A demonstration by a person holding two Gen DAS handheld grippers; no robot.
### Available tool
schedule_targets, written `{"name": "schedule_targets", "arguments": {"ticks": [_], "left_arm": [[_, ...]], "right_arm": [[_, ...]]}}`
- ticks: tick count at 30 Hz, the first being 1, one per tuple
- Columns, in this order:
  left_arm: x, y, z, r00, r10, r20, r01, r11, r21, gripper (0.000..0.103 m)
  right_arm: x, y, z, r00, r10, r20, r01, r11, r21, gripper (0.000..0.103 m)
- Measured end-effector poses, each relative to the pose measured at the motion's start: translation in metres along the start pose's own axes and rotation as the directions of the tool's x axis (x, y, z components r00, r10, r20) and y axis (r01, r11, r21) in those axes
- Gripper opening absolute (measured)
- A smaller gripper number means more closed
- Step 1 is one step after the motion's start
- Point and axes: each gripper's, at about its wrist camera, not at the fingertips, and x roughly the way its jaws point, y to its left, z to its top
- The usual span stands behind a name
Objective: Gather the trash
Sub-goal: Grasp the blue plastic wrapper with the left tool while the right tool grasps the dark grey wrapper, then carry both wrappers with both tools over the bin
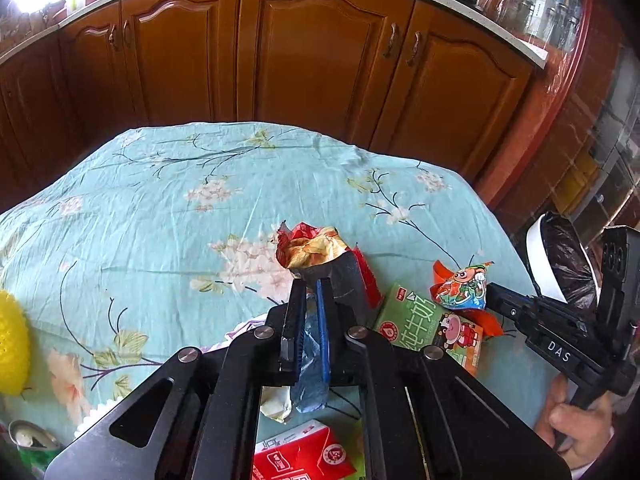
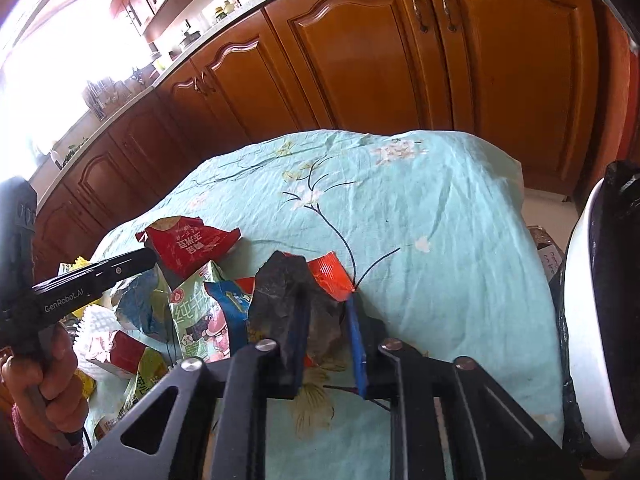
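My left gripper (image 1: 310, 284) is shut on a crumpled red and yellow snack bag (image 1: 316, 252) with a silver inside, held just above the floral tablecloth (image 1: 160, 200). My right gripper (image 2: 328, 300) is shut on a crumpled wrapper, dark foil with a red edge (image 2: 296, 284), over the cloth. In the left wrist view the right gripper (image 1: 496, 294) holds that colourful wrapper (image 1: 460, 288). In the right wrist view the left gripper (image 2: 148, 258) holds the red bag (image 2: 188, 246). A white bin with a black bag liner (image 2: 588, 288) stands at the table's right edge; the left wrist view shows it too (image 1: 560, 260).
A green milk carton (image 1: 432, 328), a red carton (image 1: 304, 456), a yellow object (image 1: 12, 344) and a can (image 1: 28, 440) lie on the cloth. More wrappers and cartons (image 2: 192, 312) pile at the left. Brown kitchen cabinets (image 1: 320, 60) stand behind the table.
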Motion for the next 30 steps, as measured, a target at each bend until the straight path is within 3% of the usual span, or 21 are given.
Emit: {"name": "schedule_targets", "arguments": {"ticks": [3, 18, 30], "left_arm": [[-0.009, -0.004, 0.001, 1.0, -0.011, 0.029, 0.011, 1.0, 0.006, 0.004], [-0.055, -0.008, -0.002, 0.99, -0.088, 0.109, 0.09, 0.996, -0.01, 0.003], [-0.087, -0.06, 0.001, 0.972, -0.175, 0.157, 0.165, 0.984, 0.074, 0.003]], "right_arm": [[-0.007, 0.002, -0.003, 1.0, 0.0, 0.017, 0.0, 1.0, -0.014, 0.001], [-0.065, 0.01, -0.005, 0.992, 0.013, 0.124, -0.008, 0.999, -0.043, 0.0], [-0.108, -0.003, -0.013, 0.981, 0.003, 0.194, 0.0, 1.0, -0.012, 0.0]]}}
